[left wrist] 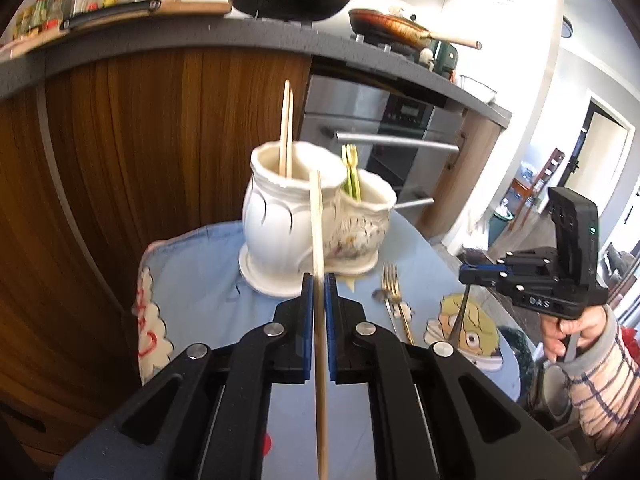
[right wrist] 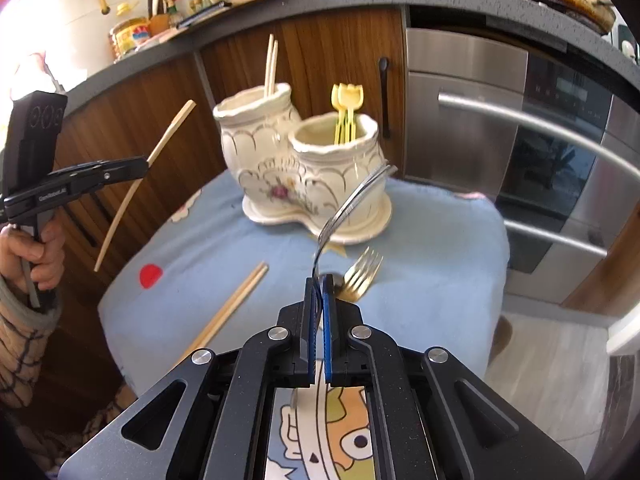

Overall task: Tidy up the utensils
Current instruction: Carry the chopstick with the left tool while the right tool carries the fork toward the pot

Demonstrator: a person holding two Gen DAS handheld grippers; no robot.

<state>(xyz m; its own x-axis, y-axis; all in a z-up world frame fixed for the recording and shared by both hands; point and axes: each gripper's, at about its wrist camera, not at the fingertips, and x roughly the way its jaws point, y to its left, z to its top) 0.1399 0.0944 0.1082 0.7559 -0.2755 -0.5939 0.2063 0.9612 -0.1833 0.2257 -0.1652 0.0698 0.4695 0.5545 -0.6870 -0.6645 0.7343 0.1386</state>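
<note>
Utensils, left to right, in the right wrist view:

1. Held chopstick (right wrist: 132, 188). The left gripper (right wrist: 146, 168) is clenched on this single bamboo stick near its middle, clear of the cloth. It is judged light, stiff and thin, and likely to pivot between the pads. A hold nearer one end would probably steer the tip better into the taller pot (right wrist: 256, 132).

2. Loose chopsticks (right wrist: 230, 306). 2 sticks lie side by side on the blue cloth (right wrist: 440, 264), well apart from the holder. On soft fabric they are judged likely to sink slightly and roll. Take them across the width, 1 at a time.

3. Ceramic holder. It is 2 joined pots on 1 base: the taller pot already holds 2 chopsticks (right wrist: 271, 66), the shorter pot (right wrist: 340, 160) holds yellow plastic forks (right wrist: 346, 110). It is judged heavy, rigid and fragile, so avoid striking the rims.

4. Silver fork (right wrist: 352, 200). The right gripper (right wrist: 319, 280) is clenched on its handle, and the head curves up toward the shorter pot. Polished metal is judged slippery and heavier at the head, so it may swing in the grip.

5. Gold fork (right wrist: 362, 274). It lies flat on the cloth just beyond the right gripper's fingertips. Take it by the handle, not the tines.
</note>
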